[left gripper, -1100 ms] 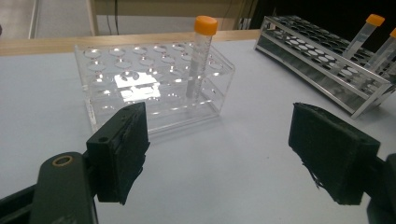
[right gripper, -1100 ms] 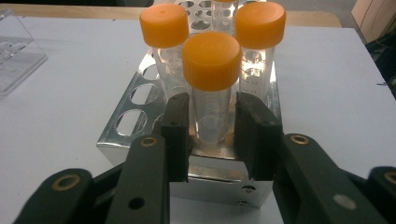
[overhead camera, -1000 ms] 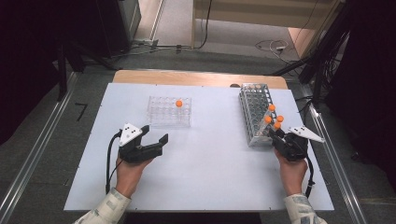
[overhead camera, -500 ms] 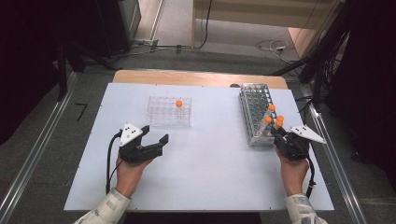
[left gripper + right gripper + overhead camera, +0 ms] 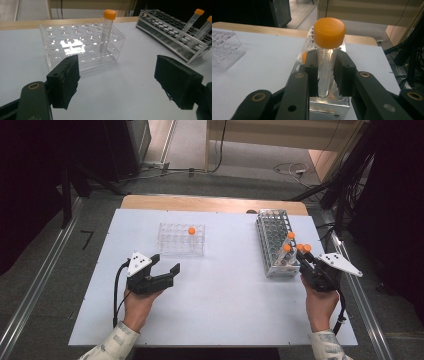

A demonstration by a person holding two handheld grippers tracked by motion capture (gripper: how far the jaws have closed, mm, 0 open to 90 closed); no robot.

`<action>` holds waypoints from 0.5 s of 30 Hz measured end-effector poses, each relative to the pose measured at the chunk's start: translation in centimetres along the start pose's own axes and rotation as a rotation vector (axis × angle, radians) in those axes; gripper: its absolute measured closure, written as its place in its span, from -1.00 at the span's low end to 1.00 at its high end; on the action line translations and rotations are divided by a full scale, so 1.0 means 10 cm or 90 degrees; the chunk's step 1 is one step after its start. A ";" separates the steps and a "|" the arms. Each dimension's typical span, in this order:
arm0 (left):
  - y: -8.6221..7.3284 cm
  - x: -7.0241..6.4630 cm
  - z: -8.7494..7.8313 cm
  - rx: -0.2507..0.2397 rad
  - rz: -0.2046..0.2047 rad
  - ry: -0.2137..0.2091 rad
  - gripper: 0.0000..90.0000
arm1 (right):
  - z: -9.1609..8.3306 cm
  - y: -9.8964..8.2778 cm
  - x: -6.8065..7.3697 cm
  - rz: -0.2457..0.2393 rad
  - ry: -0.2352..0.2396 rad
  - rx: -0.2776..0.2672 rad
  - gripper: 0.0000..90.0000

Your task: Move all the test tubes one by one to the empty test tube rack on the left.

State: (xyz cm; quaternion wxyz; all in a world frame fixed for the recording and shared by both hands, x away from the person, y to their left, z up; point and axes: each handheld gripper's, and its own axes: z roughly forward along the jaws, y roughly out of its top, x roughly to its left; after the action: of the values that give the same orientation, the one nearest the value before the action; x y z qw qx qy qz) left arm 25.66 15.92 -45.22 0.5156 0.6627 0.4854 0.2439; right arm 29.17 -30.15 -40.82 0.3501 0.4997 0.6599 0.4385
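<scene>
My right gripper [image 5: 327, 55] is shut on a clear tube with an orange cap [image 5: 329, 32], held upright just above the near end of the metal rack [image 5: 329, 107]. In the high view the right gripper [image 5: 305, 259] is at the rack's [image 5: 272, 232] near right corner, with the held tube [image 5: 306, 249] beside other orange-capped tubes [image 5: 287, 248] standing in the rack. My left gripper [image 5: 165, 263] rests open on the table, jaws wide with nothing between them. It [image 5: 117, 65] faces a clear plastic rack [image 5: 82, 47] holding one orange-capped tube [image 5: 107, 30].
The white tabletop [image 5: 225, 290] has bare room between the two racks and in front of them. A wooden strip [image 5: 200, 203] runs along its far edge. Cables [image 5: 290, 169] lie on the floor beyond, and metal rails [image 5: 30, 300] flank the table.
My right gripper has risen a little with the tube, drawing it up out of the metal rack. The left gripper has stayed where it was.
</scene>
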 end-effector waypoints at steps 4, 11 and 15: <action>0.00 -0.01 0.00 -0.003 0.000 -0.003 -0.55 | -0.12 0.05 0.03 0.001 0.016 -0.015 0.61; 0.00 -0.03 -0.01 -0.002 0.001 -0.005 -0.55 | -0.16 0.09 0.30 -0.029 0.083 -0.008 0.61; 0.00 -0.04 -0.01 -0.003 0.001 -0.008 -0.55 | -0.11 0.08 0.50 -0.050 0.122 0.004 0.61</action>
State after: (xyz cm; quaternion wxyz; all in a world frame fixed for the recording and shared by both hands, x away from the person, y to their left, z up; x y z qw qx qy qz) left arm 25.44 15.60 -45.07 0.5202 0.6634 0.4806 0.2414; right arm 27.20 -25.51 -39.76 0.3007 0.4304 0.7105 0.4685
